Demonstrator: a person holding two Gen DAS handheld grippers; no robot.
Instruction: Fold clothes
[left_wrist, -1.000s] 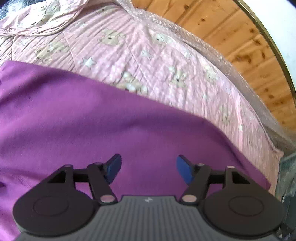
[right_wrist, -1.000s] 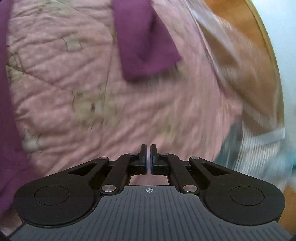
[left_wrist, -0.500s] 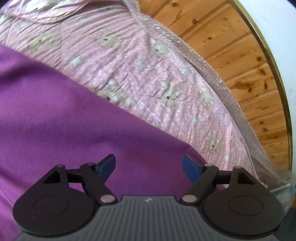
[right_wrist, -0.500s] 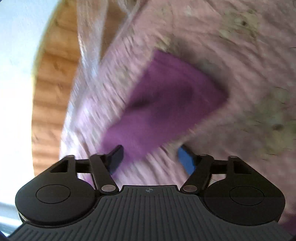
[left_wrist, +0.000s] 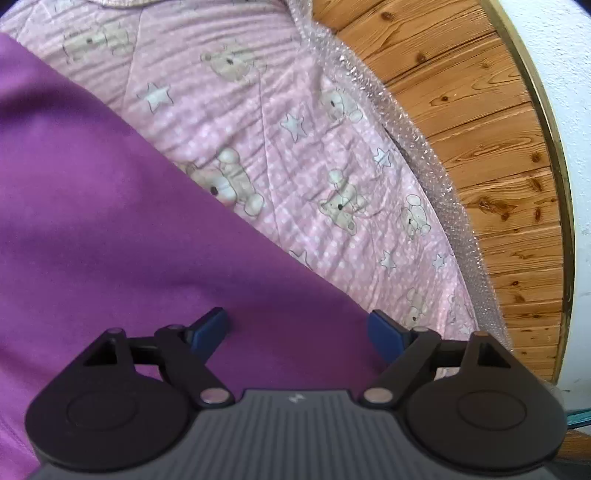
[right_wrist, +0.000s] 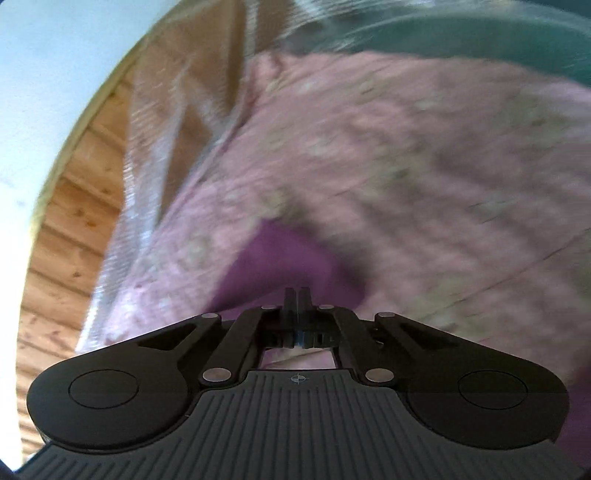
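A purple garment (left_wrist: 110, 221) lies spread on a pink quilt (left_wrist: 295, 110) printed with bears and stars. In the left wrist view my left gripper (left_wrist: 297, 319) hovers just over the garment near its straight edge. Its jaws are opening, and nothing is pinched between the blue pads (left_wrist: 210, 325). The right wrist view is blurred by motion. There a narrow part of the purple garment (right_wrist: 280, 258), like a sleeve, runs out from the fingertips of my right gripper (right_wrist: 297, 293). That gripper is shut on the cloth's end over the quilt (right_wrist: 406, 166).
Clear bubble wrap (left_wrist: 406, 122) lines the quilt's edge. Beyond it lie a wooden plank floor (left_wrist: 480, 147) and a white wall (left_wrist: 576, 110). Something teal (right_wrist: 480, 33) sits past the quilt's far side in the right wrist view.
My left gripper has opened wider and rolled, sinking slightly toward the garment's edge. My right gripper swung round, opened over the purple sleeve, then shut on its end.
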